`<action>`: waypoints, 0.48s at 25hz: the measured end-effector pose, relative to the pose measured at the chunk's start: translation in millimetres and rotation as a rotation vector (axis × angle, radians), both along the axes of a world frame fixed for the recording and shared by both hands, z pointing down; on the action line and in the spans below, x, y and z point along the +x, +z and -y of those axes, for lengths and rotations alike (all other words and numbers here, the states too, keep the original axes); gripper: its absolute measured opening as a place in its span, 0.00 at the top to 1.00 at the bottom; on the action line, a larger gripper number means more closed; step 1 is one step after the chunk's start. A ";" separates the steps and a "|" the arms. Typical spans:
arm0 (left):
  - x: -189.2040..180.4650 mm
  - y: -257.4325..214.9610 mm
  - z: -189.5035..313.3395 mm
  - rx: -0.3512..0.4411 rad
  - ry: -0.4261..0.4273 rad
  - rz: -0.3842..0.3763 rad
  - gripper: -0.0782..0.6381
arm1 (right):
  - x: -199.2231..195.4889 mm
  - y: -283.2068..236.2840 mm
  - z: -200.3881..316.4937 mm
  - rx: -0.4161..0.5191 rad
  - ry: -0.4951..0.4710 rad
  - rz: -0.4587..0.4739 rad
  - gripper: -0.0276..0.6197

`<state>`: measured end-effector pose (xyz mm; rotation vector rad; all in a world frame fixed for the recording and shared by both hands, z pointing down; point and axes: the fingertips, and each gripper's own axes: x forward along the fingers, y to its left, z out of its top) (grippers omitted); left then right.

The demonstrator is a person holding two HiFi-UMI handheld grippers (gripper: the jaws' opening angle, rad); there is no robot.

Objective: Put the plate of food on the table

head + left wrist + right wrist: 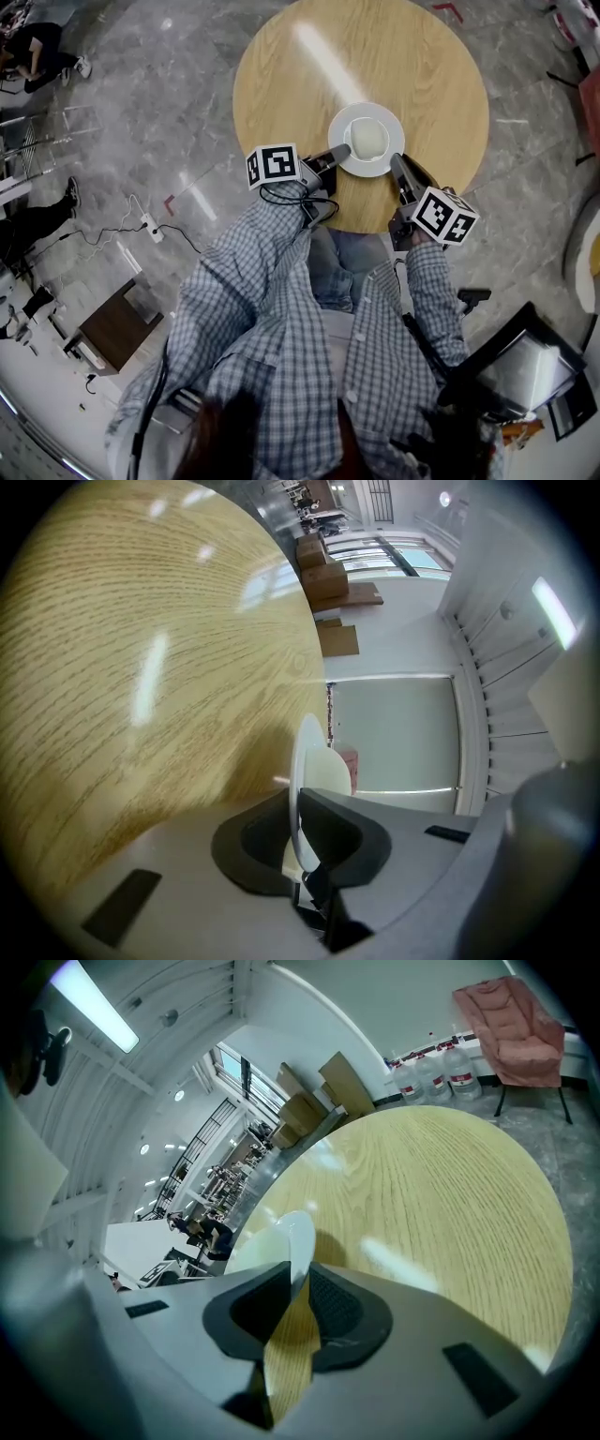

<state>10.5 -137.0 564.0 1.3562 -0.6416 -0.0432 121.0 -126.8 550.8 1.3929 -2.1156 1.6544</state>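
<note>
Pinching the thin rim of the white plate point(349, 120) with the left gripper point(295, 803), jaws nearly together. Clamping the opposite rim with the right gripper point(298, 1279), jaws set wider. Holding it face up, roughly level, over the near side of the round table point(309, 75); cannot tell whether touching. Probably stiff, glazed, slippery, breakable, with the pale food point(367, 139) loose on top. Best gripped at opposite rims and held level. Round, so no long axis.

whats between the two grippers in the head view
The white plate carrying pale food, seen in the head view. The left gripper and right gripper each clamp its rim, on opposite sides, over the wooden table.
</note>
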 end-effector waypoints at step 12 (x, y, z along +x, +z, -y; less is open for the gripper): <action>2.7 21.4 4.7 -0.036 0.003 0.046 0.85 | 3.1 24.4 4.1 -0.047 0.009 -0.016 0.86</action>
